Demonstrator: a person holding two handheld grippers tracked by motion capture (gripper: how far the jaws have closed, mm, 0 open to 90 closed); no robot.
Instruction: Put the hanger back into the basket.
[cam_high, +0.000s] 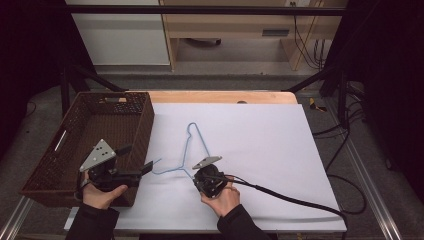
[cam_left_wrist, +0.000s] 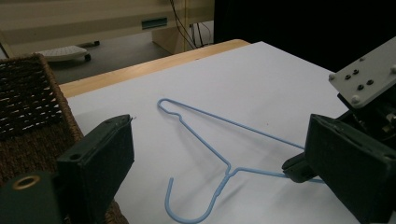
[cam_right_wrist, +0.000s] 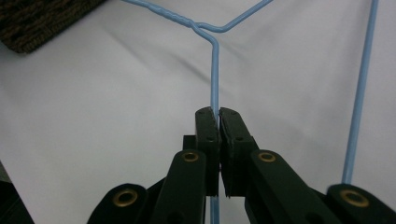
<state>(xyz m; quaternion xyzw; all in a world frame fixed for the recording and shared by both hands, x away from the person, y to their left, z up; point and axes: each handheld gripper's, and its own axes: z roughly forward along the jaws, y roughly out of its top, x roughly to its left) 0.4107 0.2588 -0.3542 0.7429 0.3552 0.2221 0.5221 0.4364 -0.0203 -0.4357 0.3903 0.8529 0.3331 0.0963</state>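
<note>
We judge the lift underway: right hand-held gripper (cam_right_wrist: 218, 113) pinches the blue hanger (cam_right_wrist: 215, 70) beside the basket (cam_high: 142, 131); left hand-held gripper (cam_high: 135, 161) spread, next steadying its hook.

Dark long sleeves (cam_high: 92, 222) cover both forearms; each black gripper (cam_high: 134, 171) carries a grey three-cornered screwed plate (cam_high: 98, 154) and brass-ringed pivots (cam_right_wrist: 190, 157).

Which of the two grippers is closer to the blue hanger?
Right. The right gripper has its fingers shut on the blue hanger; the left gripper is open beside the basket, near the hook but not touching.
</note>
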